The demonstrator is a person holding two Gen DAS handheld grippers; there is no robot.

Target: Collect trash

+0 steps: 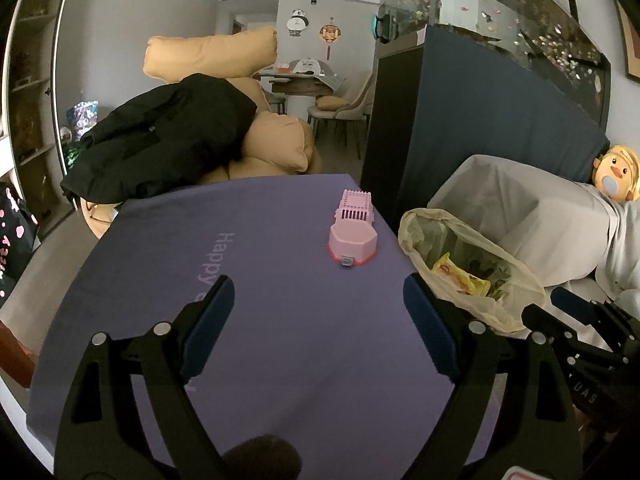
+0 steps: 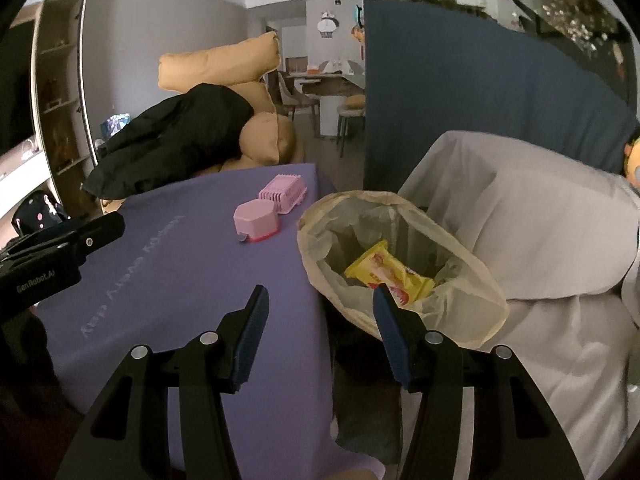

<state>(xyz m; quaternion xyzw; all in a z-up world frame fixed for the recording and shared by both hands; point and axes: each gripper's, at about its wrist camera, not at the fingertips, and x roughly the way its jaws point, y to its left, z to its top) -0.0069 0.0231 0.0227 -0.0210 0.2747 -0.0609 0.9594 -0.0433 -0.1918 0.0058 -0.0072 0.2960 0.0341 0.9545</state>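
Tongs (image 2: 318, 304) agape; pink box (image 2: 256, 222) beside bag (image 2: 472, 280)

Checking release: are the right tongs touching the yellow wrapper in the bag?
Apart. In the right wrist view the right tongs are open and empty; the yellow wrapper lies down inside the trash bag.

I am reading pale lettering printed on the purple cloth (image 1: 280, 320) covering the desk. In the left wrist view, left of centre, it is running sideways and showing "Happy" before the left tongs (image 1: 318, 306) cover the rest. In the right wrist view the same line is appearing upside down at the lower left, and I am making out "every day". On the left tongs' black body (image 2: 38, 276), at the left edge of the right wrist view, I am reading "GenRobot.AI". The yellow wrapper (image 2: 390, 274) in the bag is showing red print too small to read.
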